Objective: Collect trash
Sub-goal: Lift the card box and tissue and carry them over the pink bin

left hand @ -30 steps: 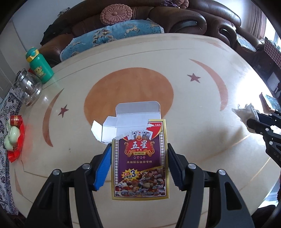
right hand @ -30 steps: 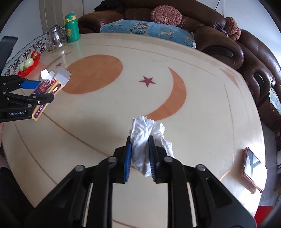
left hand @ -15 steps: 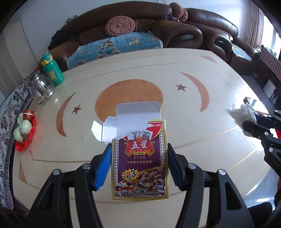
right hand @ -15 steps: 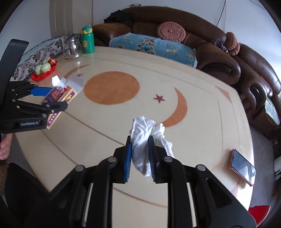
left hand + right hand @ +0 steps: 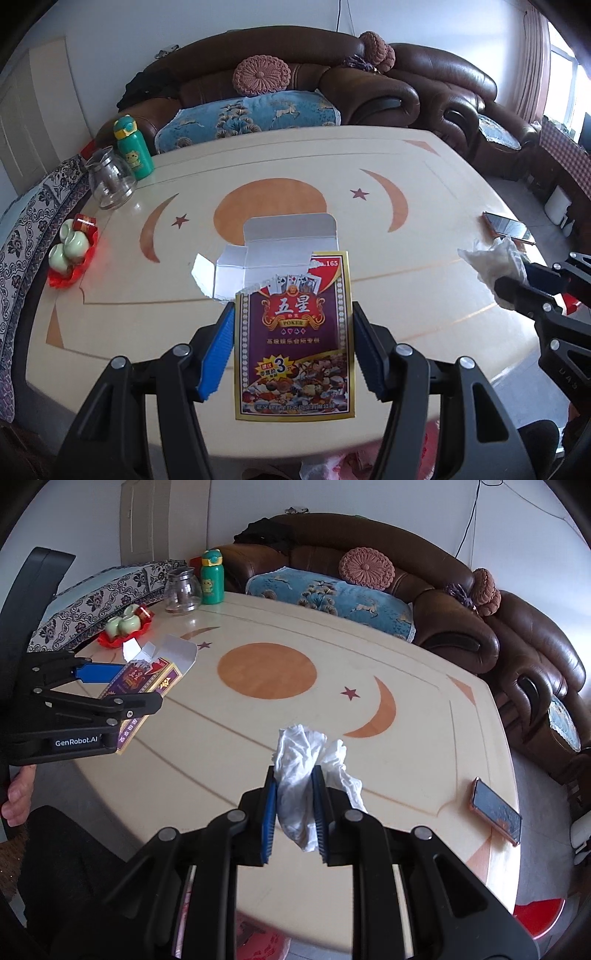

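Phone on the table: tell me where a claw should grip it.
Judging by its pose, grip the phone across its narrow width, by the long edges, coming from above. It lies flat near the table edge, so only its thin sides offer purchase.

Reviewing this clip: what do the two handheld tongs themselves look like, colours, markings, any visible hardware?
Both tongs, the left and the right, are matte black linkage frames with round silver pivot bolts and ribbed blue pads on the finger insides. The left body bears white "GenRobot.AI" lettering. No cables show. A bare hand appears behind it.

Left claw [image 5: 293, 350], right claw [image 5: 293, 808], both clamped.
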### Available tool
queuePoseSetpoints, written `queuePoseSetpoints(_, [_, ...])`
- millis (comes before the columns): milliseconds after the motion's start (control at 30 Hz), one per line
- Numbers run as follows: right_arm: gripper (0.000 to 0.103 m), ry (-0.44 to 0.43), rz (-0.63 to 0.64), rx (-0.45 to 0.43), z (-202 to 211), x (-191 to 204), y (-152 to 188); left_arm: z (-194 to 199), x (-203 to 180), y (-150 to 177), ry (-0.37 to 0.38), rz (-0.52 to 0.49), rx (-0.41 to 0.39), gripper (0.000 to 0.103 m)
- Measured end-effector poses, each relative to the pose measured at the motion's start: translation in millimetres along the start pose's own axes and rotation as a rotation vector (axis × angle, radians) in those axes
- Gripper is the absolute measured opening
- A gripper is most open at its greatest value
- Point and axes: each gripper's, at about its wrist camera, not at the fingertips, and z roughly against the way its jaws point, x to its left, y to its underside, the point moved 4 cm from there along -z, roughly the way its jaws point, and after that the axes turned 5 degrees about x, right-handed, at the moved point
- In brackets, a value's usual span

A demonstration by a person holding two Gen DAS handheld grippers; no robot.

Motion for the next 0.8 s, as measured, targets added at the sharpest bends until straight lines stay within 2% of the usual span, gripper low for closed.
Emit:
queuePoseSetpoints(333, [0.019,-0.004,-0.011,-0.021,36.5,21.3,24.3,37.0,-10.4,41.5,0.006,0.013,-0.017,0.058])
queuePoseSetpoints(800, [0.019,-0.006,-0.04,-0.009,75.0,44.3,76.7,64.0,-36.6,98.2,0.049,-0.005,0.004,0.059])
